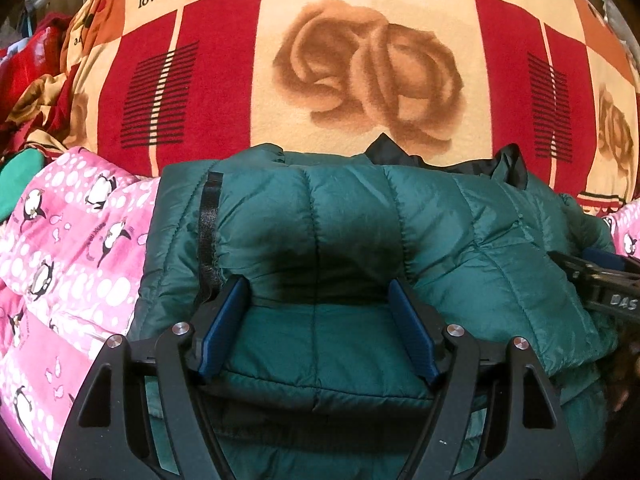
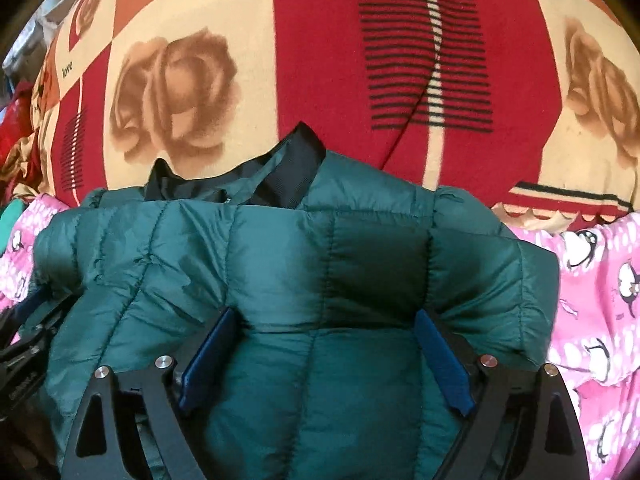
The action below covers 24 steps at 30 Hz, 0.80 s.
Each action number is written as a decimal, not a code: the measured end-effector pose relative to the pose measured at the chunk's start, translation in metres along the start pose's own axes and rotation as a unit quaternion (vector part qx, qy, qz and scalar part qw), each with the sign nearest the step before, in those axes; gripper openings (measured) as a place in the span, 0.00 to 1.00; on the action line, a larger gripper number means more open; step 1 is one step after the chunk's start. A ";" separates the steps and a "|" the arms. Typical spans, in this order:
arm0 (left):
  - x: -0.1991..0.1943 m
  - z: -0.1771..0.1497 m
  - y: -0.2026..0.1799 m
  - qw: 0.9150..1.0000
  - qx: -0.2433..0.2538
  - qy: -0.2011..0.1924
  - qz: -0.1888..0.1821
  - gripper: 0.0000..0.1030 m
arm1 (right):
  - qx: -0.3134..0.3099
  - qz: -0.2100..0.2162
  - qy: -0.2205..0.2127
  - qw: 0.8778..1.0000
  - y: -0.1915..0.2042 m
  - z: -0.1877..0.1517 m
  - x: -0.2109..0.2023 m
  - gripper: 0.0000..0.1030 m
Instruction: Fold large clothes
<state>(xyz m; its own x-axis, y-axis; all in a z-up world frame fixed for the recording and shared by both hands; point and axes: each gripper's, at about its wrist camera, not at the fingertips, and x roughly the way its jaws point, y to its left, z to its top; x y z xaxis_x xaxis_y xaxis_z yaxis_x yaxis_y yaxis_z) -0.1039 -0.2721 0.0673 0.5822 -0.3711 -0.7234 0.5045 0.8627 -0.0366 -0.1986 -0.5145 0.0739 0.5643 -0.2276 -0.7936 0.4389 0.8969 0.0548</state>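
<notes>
1. Nearest us, the green puffer jacket [image 1: 320, 216] lies folded on the rose blanket [image 1: 360, 60] and pink penguin quilt [image 1: 72, 264].
2. Left tool [image 1: 318, 308] and right tool [image 2: 324, 340]: wide, straddling padding, nothing gripped.
3. Fold set; next, we judge, regrip an edge.

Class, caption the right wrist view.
Right gripper straddling a puffy dark green quilted jacket on a pink penguin-print quilt.

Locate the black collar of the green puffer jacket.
In the right wrist view the black collar sits top centre, at the green puffer jacket's far edge, lying against the rose-patterned blanket.
</notes>
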 end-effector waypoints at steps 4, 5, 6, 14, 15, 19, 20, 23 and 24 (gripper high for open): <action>0.000 0.000 0.001 1.000 -0.002 -0.001 -0.001 0.72 | -0.014 0.022 -0.025 0.999 0.007 -0.015 -0.039 0.86; 0.000 0.000 0.001 1.000 -0.002 -0.001 -0.002 0.72 | -0.020 0.022 -0.027 0.999 0.009 -0.020 -0.044 0.86; 0.000 0.000 0.001 1.000 -0.003 -0.002 -0.002 0.72 | -0.029 0.021 -0.029 0.999 0.013 -0.026 -0.049 0.86; 0.000 -0.001 0.001 1.000 -0.004 -0.003 -0.004 0.72 | -0.050 -0.013 -0.004 0.999 0.024 -0.058 -0.023 0.86; -0.001 -0.001 0.001 1.000 -0.004 -0.003 -0.004 0.72 | -0.053 -0.015 -0.003 0.998 0.025 -0.058 -0.024 0.86; -0.001 0.000 0.001 1.000 -0.005 -0.003 -0.004 0.72 | -0.047 0.006 0.001 0.999 0.018 -0.057 -0.032 0.86; 0.000 0.000 0.002 1.000 -0.006 -0.003 -0.005 0.72 | -0.044 0.011 -0.003 0.999 0.016 -0.057 -0.037 0.86; 0.000 0.000 0.000 1.000 -0.005 -0.003 -0.004 0.72 | -0.031 0.008 -0.027 0.999 0.003 -0.057 -0.055 0.86; -0.001 0.000 0.001 1.000 -0.005 -0.003 -0.004 0.72 | -0.026 0.002 -0.033 0.999 -0.003 -0.058 -0.059 0.86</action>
<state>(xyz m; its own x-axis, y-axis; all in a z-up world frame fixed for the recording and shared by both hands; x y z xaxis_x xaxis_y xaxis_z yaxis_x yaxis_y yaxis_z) -0.1040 -0.2712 0.0675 0.5820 -0.3807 -0.7186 0.5026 0.8631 -0.0502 -0.2736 -0.4815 0.0855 0.6126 -0.2464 -0.7510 0.3999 0.9162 0.0256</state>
